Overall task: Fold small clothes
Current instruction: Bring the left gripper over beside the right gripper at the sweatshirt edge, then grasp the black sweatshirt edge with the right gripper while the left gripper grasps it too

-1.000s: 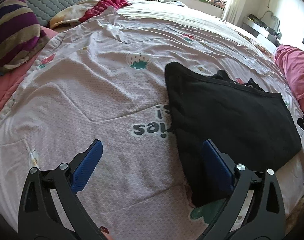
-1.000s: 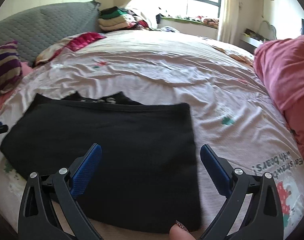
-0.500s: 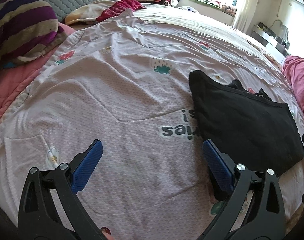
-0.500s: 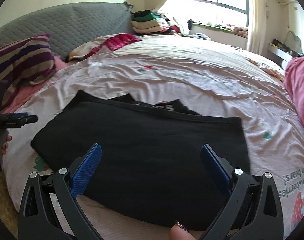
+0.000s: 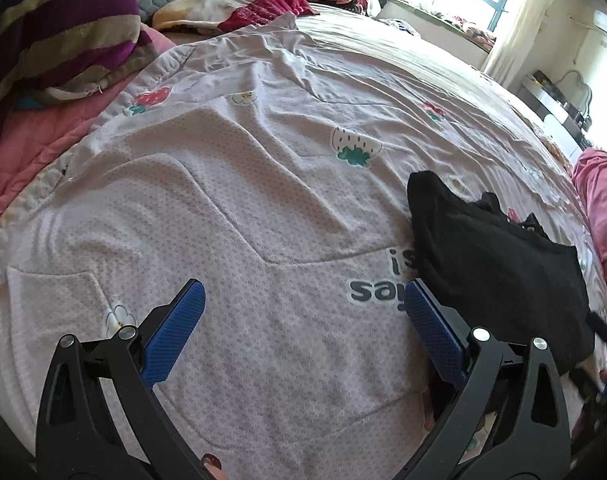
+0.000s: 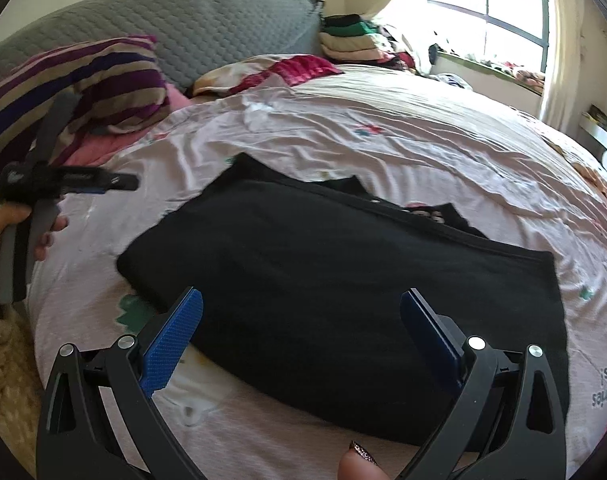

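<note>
shirt (image 6: 343, 300), black and folded, lies flat on the pink bedsheet (image 5: 243, 220). left claw (image 5: 301, 320) gapes wide over bare sheet beside it; right claw (image 6: 301, 326) hovers wide open above it, holding nothing.

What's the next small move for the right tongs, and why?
Probably lower the right tongs onto the near edge of the black garment and close. Both tongs are open and empty, the garment lies flat and part-folded, and the left tongs sit off over bare sheet.
</note>
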Available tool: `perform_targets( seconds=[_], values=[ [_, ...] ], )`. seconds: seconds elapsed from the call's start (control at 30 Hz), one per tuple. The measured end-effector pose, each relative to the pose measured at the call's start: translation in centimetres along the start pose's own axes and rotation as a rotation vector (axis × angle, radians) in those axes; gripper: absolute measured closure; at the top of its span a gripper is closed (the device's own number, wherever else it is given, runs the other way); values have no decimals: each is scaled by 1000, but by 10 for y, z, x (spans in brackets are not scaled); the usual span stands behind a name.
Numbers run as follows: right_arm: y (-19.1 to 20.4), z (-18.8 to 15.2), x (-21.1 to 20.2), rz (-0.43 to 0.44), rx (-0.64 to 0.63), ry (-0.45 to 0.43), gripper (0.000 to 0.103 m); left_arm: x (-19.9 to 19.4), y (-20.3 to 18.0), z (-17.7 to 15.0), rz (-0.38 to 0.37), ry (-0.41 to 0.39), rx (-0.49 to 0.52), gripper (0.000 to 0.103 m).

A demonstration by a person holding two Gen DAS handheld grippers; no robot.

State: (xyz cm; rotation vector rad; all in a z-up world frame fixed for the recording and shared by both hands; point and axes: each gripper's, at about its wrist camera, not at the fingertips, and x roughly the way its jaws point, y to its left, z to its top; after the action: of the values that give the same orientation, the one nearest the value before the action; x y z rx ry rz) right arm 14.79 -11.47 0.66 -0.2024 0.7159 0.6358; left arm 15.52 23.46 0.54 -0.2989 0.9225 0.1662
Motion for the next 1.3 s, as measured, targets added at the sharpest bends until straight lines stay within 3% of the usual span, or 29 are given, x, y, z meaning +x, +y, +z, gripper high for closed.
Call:
perform_targets(
  seconds=[0.57,0.77,1.3],
  values=[
    [67,0,22,0,-151,14,5,5,-3,19,-32,16,-37,10],
    [83,-4,39,-64,-242,46,5,20,-18,28,-70,46,-43,10],
    [96,-11,80,-172,-328,109,5,67,-54,29,-107,163,-16,10]
  ],
)
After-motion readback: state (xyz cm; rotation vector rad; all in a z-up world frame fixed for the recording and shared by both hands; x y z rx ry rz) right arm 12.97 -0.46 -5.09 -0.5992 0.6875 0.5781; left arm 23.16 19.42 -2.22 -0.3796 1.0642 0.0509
